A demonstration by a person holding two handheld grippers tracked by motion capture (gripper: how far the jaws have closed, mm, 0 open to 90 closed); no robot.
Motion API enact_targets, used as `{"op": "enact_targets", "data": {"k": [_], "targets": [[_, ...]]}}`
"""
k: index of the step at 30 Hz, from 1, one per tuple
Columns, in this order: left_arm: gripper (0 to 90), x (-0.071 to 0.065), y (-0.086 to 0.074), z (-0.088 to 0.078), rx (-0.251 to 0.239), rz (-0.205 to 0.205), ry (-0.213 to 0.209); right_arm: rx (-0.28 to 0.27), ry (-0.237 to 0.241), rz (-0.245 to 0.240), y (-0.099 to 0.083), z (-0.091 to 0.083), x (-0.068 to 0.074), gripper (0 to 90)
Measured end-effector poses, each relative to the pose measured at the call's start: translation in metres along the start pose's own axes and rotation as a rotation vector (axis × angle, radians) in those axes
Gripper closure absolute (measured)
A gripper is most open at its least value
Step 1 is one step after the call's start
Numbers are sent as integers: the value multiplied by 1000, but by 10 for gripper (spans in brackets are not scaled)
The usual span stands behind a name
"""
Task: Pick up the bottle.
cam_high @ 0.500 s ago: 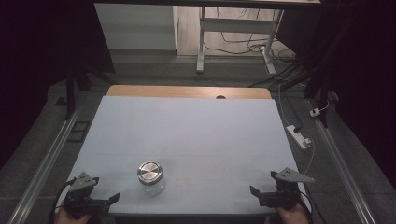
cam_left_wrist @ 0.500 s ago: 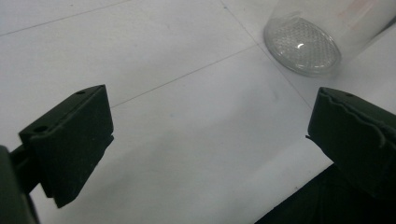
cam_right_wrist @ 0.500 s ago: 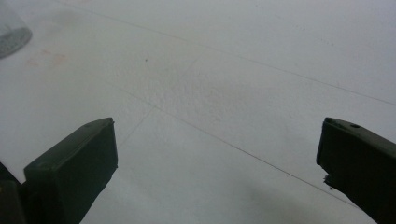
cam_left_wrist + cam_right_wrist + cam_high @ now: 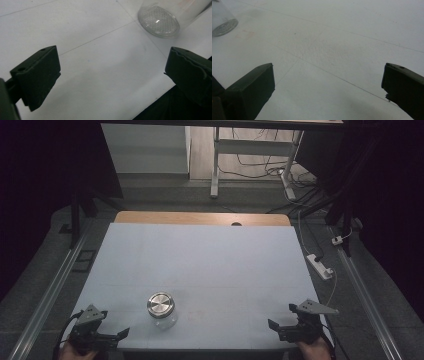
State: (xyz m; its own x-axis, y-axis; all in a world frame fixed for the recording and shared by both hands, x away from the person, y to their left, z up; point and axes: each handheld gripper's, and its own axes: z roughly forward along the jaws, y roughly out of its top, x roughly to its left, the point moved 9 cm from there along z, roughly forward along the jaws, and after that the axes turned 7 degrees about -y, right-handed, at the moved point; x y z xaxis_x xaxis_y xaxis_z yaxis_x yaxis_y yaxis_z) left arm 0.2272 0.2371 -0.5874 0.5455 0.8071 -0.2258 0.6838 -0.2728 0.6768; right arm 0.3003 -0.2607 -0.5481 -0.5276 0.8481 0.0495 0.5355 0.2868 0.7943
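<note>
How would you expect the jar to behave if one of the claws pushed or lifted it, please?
The jar looks like clear glass under a metal lid, so probably stiff, smooth, and breakable if dropped. It stands upright on a flat, round base, so a low push would likely slide it. On its side, it would probably roll.

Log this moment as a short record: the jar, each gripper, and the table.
jar: clear glass jar with a metal lid, upright near the table's front edge, left of centre
left gripper: left gripper at the front left corner, jaws open, nothing between them, apart from the jar
right gripper: right gripper at the front right corner, jaws open, nothing between them
table: white table, wooden strip along its far edge
</note>
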Motion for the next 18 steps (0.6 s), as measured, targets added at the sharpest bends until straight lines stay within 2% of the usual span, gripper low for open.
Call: {"op": "enact_targets", "data": {"k": [5, 9, 18], "targets": [[0, -1, 0, 1, 12, 13, -3, 1, 9, -4, 0, 0, 1, 0], [0, 0, -1, 1, 16, 0, 0, 8, 16, -11, -1, 1, 2, 0], [0, -1, 0, 1, 20, 2, -11, 14, 26, -9, -1, 1, 2, 0]]}}
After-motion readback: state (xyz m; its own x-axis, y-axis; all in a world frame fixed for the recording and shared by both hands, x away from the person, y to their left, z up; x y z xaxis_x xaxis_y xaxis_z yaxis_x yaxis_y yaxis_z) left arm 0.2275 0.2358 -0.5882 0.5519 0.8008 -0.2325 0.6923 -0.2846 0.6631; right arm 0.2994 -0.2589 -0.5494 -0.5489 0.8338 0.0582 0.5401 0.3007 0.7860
